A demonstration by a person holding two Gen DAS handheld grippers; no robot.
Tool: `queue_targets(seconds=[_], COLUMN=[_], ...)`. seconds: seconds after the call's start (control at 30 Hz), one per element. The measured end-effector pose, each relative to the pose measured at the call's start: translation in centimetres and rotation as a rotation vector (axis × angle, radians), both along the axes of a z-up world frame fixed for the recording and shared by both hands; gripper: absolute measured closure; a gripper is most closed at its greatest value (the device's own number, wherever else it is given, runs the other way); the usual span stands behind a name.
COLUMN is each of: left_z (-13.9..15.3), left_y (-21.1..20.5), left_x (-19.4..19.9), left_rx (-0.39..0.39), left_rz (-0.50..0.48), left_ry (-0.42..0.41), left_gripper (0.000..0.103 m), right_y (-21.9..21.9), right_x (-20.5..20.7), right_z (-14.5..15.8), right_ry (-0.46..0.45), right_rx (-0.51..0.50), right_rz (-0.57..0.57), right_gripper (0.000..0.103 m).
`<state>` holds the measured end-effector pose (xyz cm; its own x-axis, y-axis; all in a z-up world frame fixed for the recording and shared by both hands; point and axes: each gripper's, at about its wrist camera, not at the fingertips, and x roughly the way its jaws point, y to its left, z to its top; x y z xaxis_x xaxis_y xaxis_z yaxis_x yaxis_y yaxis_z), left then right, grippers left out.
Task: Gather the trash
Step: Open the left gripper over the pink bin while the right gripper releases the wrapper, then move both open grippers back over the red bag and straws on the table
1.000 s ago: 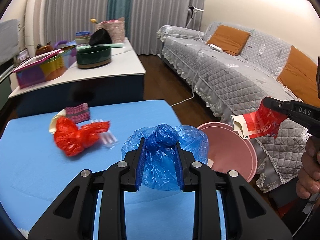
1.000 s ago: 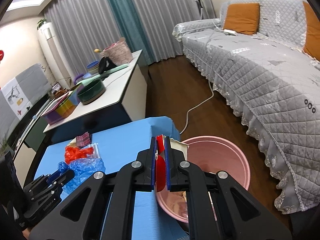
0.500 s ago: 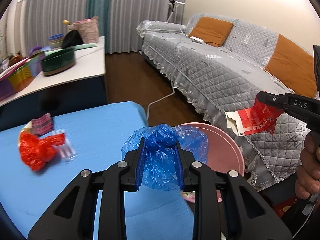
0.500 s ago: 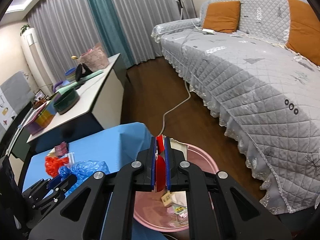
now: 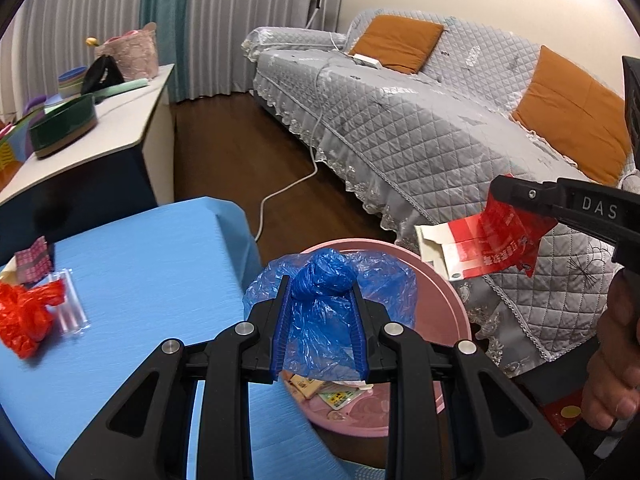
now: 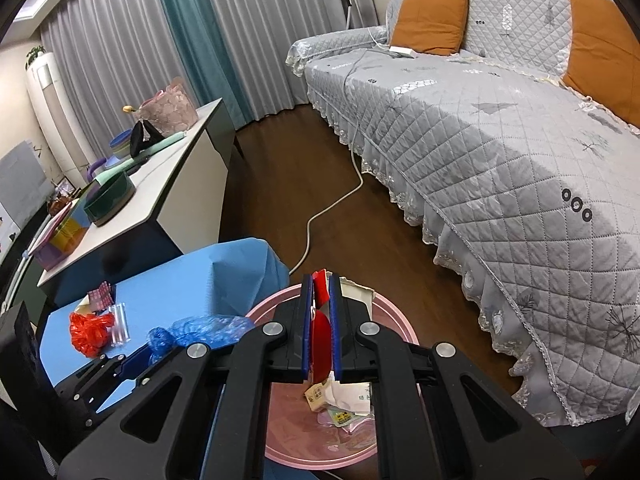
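Below both tools, at lower centre of each wrist view, the pink basin [image 6: 394,320] waits. Left gripper [image 5: 320,304] clenches a blue bag [image 5: 324,280] above its near rim; right gripper [image 6: 322,316] pinches a red-and-white wrapper [image 5: 480,248], nearer the basin's middle.

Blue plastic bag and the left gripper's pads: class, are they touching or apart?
Touching. In the left wrist view the blue plastic bag bulges between the left gripper, with both blue pads pressed against its sides, above the pink bin.
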<state>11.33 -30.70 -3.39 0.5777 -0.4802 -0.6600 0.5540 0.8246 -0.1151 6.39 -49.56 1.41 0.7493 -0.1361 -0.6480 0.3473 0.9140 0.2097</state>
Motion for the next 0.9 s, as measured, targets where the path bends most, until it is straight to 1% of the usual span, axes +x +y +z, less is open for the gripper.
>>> queue_targets(seconds=[0.03, 0.07, 0.1, 0.13, 0.2, 0.27, 0.37, 0.43, 0.47, 0.5, 0.53, 0.6, 0.77, 0.9], left_z=[-0.1, -0.3, -0.4, -0.4, -0.4, -0.5, -0.3, 0.1, 0.3, 0.5, 0.8, 1.3, 3.2, 4.5], left_y=[-0.3, -0.6, -0.7, -0.7, -0.3, 0.4, 1.8, 2.7, 3.5, 4.0, 4.8, 6.1, 10.5, 14.1], left_x=[0.2, 0.4, 0.5, 0.6, 0.6, 0.5, 0.4, 0.4, 0.2, 0.1, 0.0, -0.1, -0.5, -1.0], left_rx=[0.002, 0.006, 0.006, 0.005, 0.008, 0.003, -0.002, -0.004, -0.004, -0.005, -0.007, -0.011, -0.028, -0.033], left_rz=[-0.007, -0.015, -0.019, -0.019, -0.011, 0.003, 0.028, 0.042, 0.051, 0.058, 0.067, 0.083, 0.14, 0.181], left_ry=[0.008, 0.02, 0.027, 0.028, 0.02, 0.024, 0.024, 0.02, 0.016, 0.013, 0.009, 0.0, -0.028, -0.053], left_gripper=[0.076, 0.071, 0.064, 0.064, 0.064, 0.064, 0.064, 0.064, 0.064, 0.064, 0.064, 0.064, 0.064, 0.064], right_y=[0.0, 0.1, 0.1, 0.1, 0.1, 0.2, 0.8, 1.3, 1.7, 2.1, 2.6, 3.4, 5.8, 7.8], right_x=[0.1, 0.1, 0.2, 0.1, 0.1, 0.1, 0.3, 0.4, 0.4, 0.4, 0.4, 0.5, 0.8, 1.2], right_z=[-0.1, -0.1, -0.1, -0.1, -0.1, 0.0, 0.2, 0.5, 0.7, 0.9, 1.2, 1.6, 2.3, 2.7], right_ry=[0.006, 0.012, 0.014, 0.012, 0.009, 0.011, 0.014, 0.01, 0.004, -0.001, -0.007, -0.015, -0.026, -0.007], right_rx=[-0.009, -0.016, -0.019, -0.022, -0.027, -0.031, -0.048, -0.066, -0.076, -0.083, -0.091, -0.1, -0.084, -0.118], right_rz=[-0.002, -0.006, -0.009, -0.012, -0.013, -0.011, -0.013, -0.016, -0.015, -0.012, -0.006, 0.003, 0.017, -0.009], right_gripper=[0.091, 0.09, 0.08, 0.066, 0.055, 0.051, 0.038, 0.023, 0.019, 0.013, 0.009, 0.005, 0.005, 0.005])
